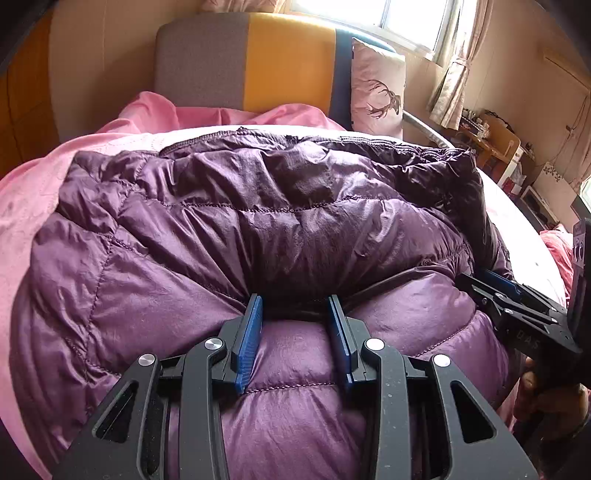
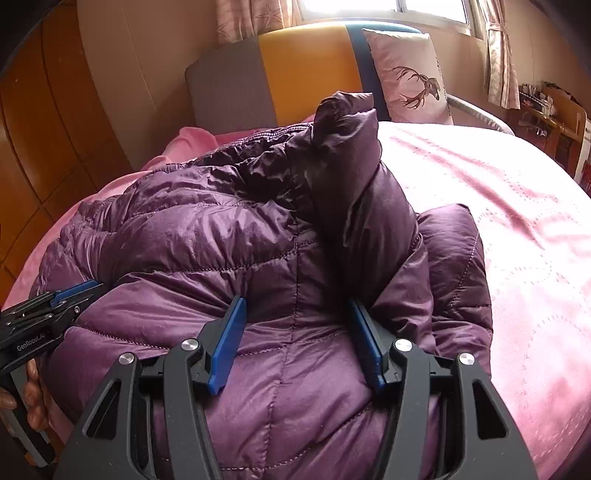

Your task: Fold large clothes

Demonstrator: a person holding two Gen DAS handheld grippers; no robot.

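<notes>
Pink bed (image 2: 517, 221) | purple jacket (image 1: 258, 229) bunched, deer pillow (image 2: 410, 77) behind | both grippers (image 1: 294, 310) (image 2: 295, 314) parted, empty

Deer-print pillow (image 2: 410, 77) leans against headboard (image 2: 306, 70); perhaps a desk (image 1: 491, 144).

I am working in a home bedroom. A bed with a pink bedspread (image 2: 498, 229) is filling the lower and right parts of both views. An upholstered headboard (image 1: 258, 62) in grey, yellow and blue is standing at upper centre, with a deer-print pillow (image 2: 410, 77) leaning against it. Daylight is coming through a curtained window (image 1: 406, 18) at top right. A cluttered wooden desk (image 1: 487, 136) is sitting at far right, wood panelling (image 2: 44, 129) at left.
</notes>
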